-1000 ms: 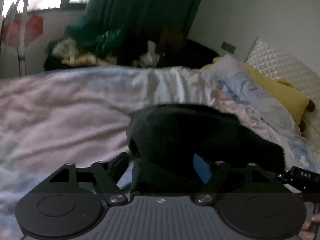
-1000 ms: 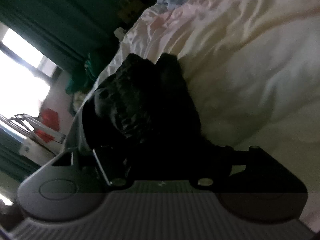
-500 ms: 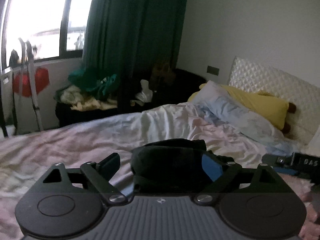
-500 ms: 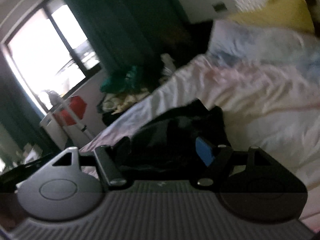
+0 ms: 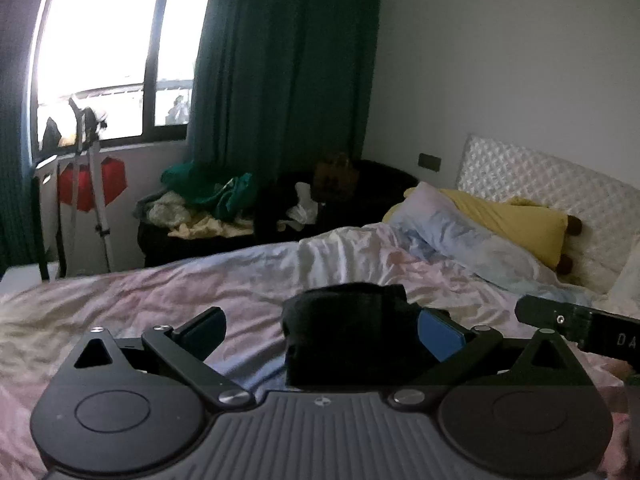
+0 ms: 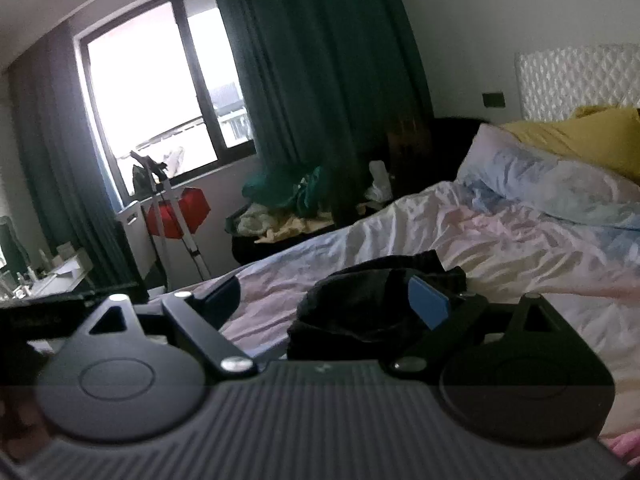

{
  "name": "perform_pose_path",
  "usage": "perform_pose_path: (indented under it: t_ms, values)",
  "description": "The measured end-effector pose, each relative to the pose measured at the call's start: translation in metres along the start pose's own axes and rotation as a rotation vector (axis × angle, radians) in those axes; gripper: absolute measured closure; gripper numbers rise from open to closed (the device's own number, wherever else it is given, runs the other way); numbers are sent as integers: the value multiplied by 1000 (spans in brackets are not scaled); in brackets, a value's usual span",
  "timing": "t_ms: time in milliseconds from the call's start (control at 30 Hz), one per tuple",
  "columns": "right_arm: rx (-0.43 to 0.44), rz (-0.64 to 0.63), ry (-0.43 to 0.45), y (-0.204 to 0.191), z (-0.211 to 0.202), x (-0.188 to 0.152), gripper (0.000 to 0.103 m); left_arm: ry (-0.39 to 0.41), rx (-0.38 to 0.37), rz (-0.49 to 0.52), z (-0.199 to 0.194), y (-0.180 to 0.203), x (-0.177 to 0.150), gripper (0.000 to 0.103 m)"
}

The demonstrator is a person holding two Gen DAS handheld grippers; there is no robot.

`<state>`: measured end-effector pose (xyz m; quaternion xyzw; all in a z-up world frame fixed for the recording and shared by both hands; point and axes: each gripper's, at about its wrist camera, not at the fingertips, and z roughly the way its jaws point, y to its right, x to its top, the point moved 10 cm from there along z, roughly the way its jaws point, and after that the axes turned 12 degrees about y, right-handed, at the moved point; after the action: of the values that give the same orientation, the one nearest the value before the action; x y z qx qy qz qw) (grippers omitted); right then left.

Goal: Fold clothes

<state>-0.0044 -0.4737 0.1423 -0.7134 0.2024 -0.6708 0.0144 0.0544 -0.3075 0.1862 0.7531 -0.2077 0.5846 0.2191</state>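
A black garment (image 5: 348, 320) lies in a compact folded heap on the pale pink and white bedsheet (image 5: 160, 304). My left gripper (image 5: 320, 332) hovers above and behind it, jaws opening wide. Its left finger stands well clear of the cloth, and the blue pad (image 5: 438, 334) sits beside the heap's right edge without pressing it. In the right wrist view the same black garment (image 6: 368, 304) rests on the sheet (image 6: 500, 252). My right gripper (image 6: 325, 302) is raised over it with jaws opening and nothing gripped between them.
Pillows (image 5: 460, 240) and a yellow cushion (image 5: 516, 220) lie against the quilted headboard (image 5: 540, 176) at right. Beyond the bed, a dark seat holds a pile of clothes (image 5: 208, 204). A green curtain (image 5: 280, 80), a window and a stand (image 5: 86, 184) are behind.
Both grippers have lifted and pulled back from the black garment, and their jaws have widened. The right wrist view rolled from tilted to level. The garment stays on the bed.
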Motion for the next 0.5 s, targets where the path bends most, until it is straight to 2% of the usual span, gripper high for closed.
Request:
perform_pose_path:
  t_ms: [167, 300, 500]
  values:
    - [-10, 12, 13, -12, -18, -24, 11, 25, 8, 31, -25, -4, -27, 0]
    - [-28, -53, 45, -25, -24, -47, 11, 39, 10, 79, -36, -5, -46, 0]
    - [-52, -116, 48, -36, -24, -81, 11, 30, -1, 51, -31, -18, -69, 0]
